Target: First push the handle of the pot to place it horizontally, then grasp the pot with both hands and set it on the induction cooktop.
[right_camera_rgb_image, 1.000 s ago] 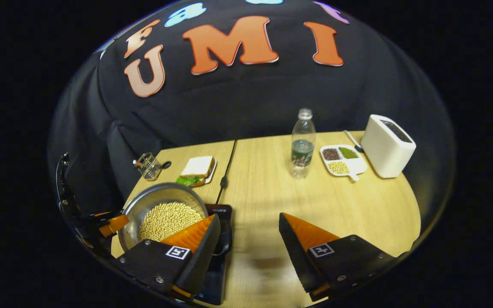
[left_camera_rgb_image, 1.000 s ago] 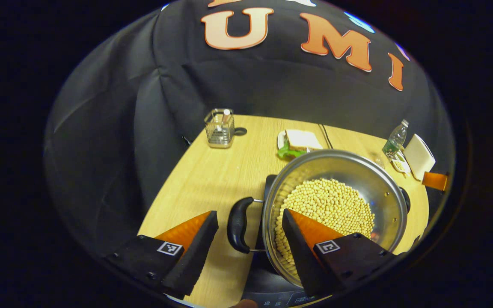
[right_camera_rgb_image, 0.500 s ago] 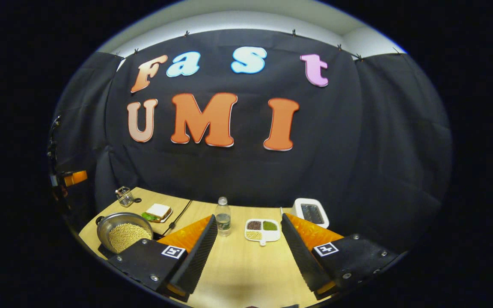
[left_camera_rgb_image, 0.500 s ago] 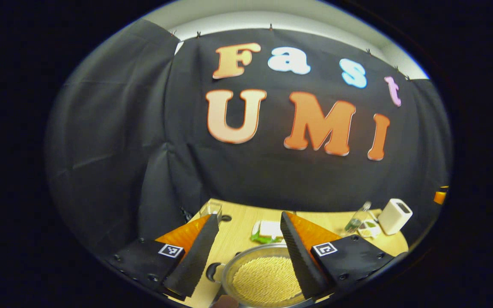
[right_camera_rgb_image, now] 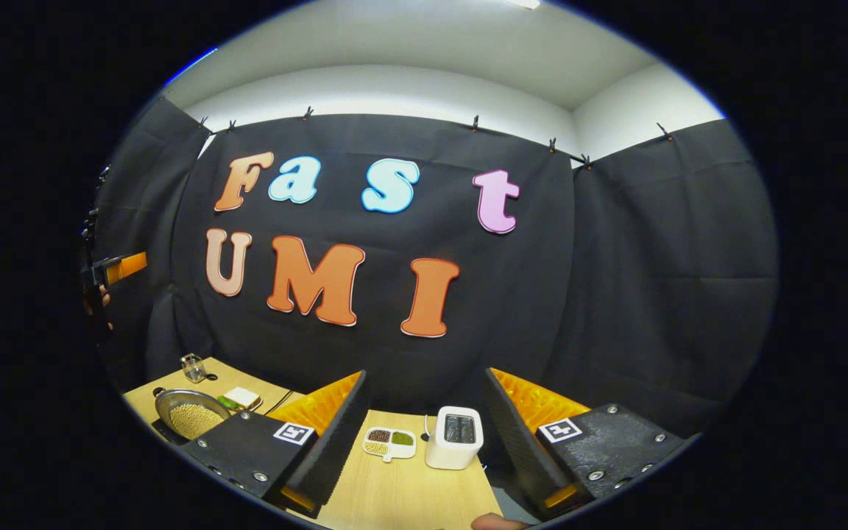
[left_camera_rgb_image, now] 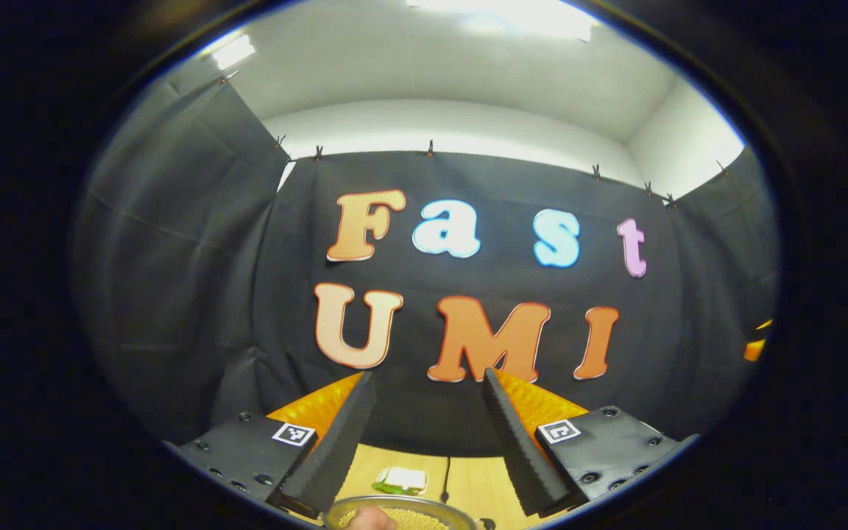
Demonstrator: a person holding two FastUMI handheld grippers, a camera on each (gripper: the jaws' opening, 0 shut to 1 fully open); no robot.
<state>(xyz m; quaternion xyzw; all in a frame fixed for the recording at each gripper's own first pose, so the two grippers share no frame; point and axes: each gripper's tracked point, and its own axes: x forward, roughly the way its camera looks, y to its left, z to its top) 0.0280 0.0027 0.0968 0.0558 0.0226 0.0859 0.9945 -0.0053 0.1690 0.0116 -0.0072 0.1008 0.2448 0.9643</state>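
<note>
Grippers both tilt upward toward the booth wall, left gripper (left_camera_rgb_image: 428,383) and right gripper (right_camera_rgb_image: 424,379) fingers spread, empty, above the pot (right_camera_rgb_image: 188,416).

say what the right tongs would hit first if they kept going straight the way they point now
Probably the black cloth wall: the right tongs, open, aim above the toaster and table. Depth is hard to judge.

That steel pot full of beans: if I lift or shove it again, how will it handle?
Probably heavy for its size: the round steel pot is well filled with pale beans. The loose beans could shift or spill if it tilts, so keep it level. Its smooth metal wall looks slippery; the handles seem the safer hold.
</note>
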